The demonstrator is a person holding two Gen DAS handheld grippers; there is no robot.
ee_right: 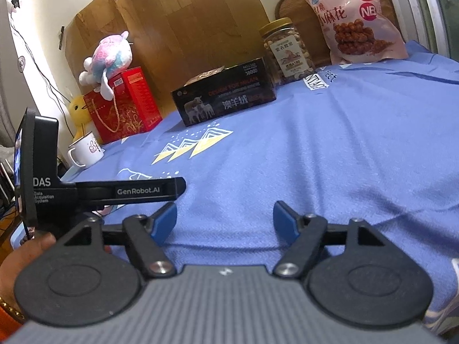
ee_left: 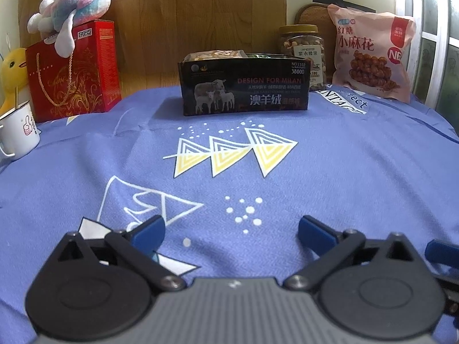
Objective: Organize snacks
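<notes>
A black open-top box [ee_left: 243, 86] printed "DESIGN FOR MILAN" stands at the far middle of the blue cloth, with snack packets showing over its rim; it also shows in the right wrist view [ee_right: 226, 97]. A jar of nuts [ee_left: 304, 54] [ee_right: 287, 51] stands behind its right end. A pink snack bag [ee_left: 373, 51] [ee_right: 358, 17] leans at the far right. My left gripper [ee_left: 231, 235] is open and empty, low over the near cloth. My right gripper [ee_right: 225, 220] is open and empty, also near the front.
A red gift bag and box [ee_left: 74, 71] with a plush toy [ee_left: 74, 3] on top stand at the far left, beside a yellow duck [ee_left: 11, 71] and a white mug [ee_left: 18, 129]. The left gripper's body [ee_right: 100, 192] shows left of my right one. Blue patterned cloth [ee_left: 344, 172] covers the table.
</notes>
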